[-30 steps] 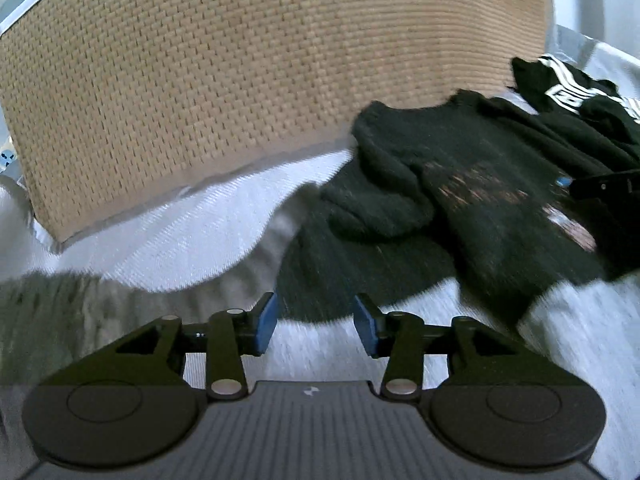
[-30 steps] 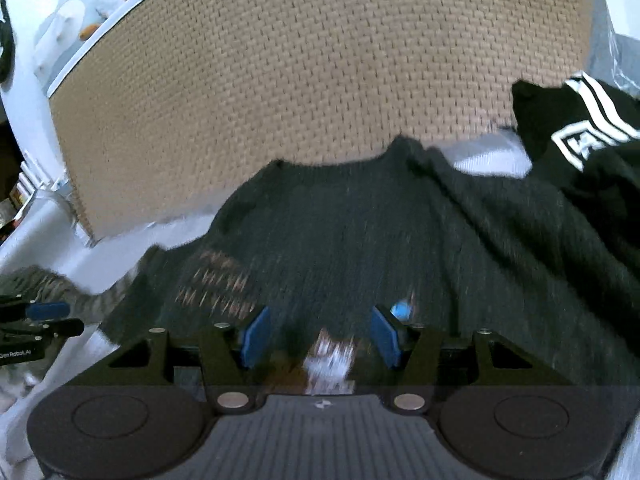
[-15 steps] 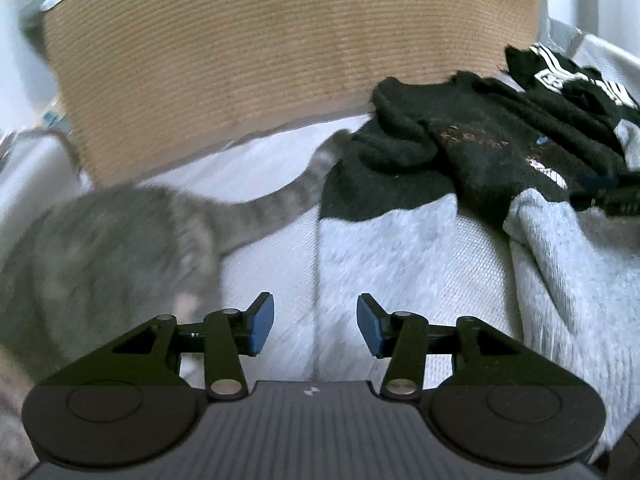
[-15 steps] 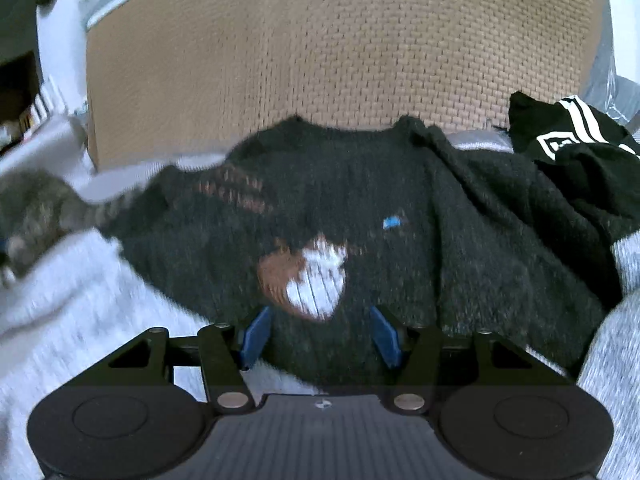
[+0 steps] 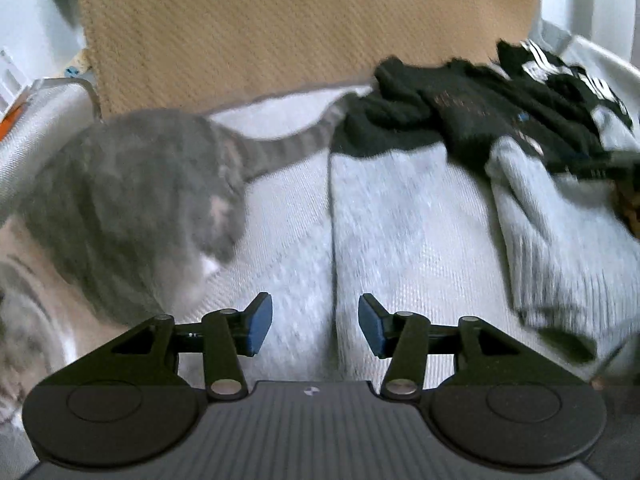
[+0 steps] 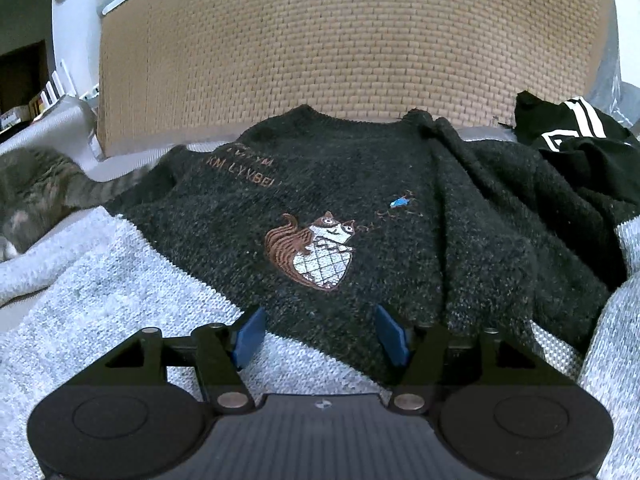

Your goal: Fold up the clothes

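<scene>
A black and light-grey knit sweater lies spread on the bed; its black upper part [image 6: 360,184] carries an embroidered squirrel [image 6: 310,250], its grey lower part [image 6: 100,288] reaches toward me. In the left wrist view the grey part [image 5: 400,232] lies ahead and the black part [image 5: 440,116] is bunched at the back right. My left gripper [image 5: 315,328] is open and empty above the grey part's left edge. My right gripper [image 6: 321,336] is open and empty above the line where black meets grey.
A grey tabby cat [image 5: 132,200] stands on the bed at the left, its tail toward the sweater; it also shows in the right wrist view [image 6: 32,196]. A woven tan headboard [image 6: 352,48] rises behind. A black garment with white stripes [image 6: 576,140] lies at the back right.
Both grippers have pulled back toward me from the black part, so the grey lower part now shows. The cat has come into view at the left.
</scene>
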The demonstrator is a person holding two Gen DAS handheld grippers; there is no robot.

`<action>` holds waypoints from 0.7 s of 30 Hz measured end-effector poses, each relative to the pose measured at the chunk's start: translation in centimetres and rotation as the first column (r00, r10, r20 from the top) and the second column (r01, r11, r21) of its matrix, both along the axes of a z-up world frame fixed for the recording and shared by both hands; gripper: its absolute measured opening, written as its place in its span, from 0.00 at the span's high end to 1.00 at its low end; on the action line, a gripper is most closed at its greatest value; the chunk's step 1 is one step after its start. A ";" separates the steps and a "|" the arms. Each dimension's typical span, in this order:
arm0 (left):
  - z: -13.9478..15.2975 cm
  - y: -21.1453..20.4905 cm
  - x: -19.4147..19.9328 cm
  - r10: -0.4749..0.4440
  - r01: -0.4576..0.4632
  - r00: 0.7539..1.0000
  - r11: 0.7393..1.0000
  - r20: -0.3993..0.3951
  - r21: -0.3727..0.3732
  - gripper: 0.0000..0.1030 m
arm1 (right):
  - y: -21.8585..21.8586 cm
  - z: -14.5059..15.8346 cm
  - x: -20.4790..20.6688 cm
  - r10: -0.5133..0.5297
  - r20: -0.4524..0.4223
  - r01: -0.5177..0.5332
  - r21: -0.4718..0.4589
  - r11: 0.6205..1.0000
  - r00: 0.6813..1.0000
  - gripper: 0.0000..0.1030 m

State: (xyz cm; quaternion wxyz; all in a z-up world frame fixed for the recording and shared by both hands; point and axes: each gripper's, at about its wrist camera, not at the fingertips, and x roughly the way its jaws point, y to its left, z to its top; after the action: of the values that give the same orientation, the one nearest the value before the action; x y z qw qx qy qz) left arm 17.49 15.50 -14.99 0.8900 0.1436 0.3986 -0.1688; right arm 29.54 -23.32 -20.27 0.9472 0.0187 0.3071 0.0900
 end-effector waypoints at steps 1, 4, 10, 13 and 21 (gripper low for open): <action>-0.3 -0.3 -0.2 -0.023 0.023 1.000 0.999 -0.004 0.022 0.49 | 0.0 0.0 0.0 0.000 0.000 0.000 -0.001 1.000 1.000 0.37; -0.7 -1.9 -0.8 -0.151 0.153 0.988 0.984 -0.023 0.092 0.47 | 0.1 0.0 -0.1 0.000 0.003 0.000 -0.005 1.000 1.000 0.36; -2.7 -3.7 -0.9 -0.215 0.235 0.971 0.939 -0.107 0.251 0.44 | 0.0 -0.1 -0.2 0.000 0.007 0.000 0.007 1.000 1.000 0.36; -4.0 -3.4 -0.6 -0.175 0.200 0.979 0.927 -0.107 0.318 0.44 | -0.1 -0.1 -0.2 0.000 0.009 -0.001 0.016 1.000 1.000 0.36; -3.8 -2.6 -0.4 -0.133 0.144 0.989 0.944 -0.058 0.297 0.94 | -0.5 -0.1 -0.2 0.001 0.011 -0.002 0.045 0.999 1.000 0.36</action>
State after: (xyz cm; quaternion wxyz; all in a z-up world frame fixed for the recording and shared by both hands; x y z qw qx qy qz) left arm 17.09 12.86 -18.76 0.8361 0.3017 0.4251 -0.1709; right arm 29.32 -23.85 -20.38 0.9482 0.0392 0.2997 0.0977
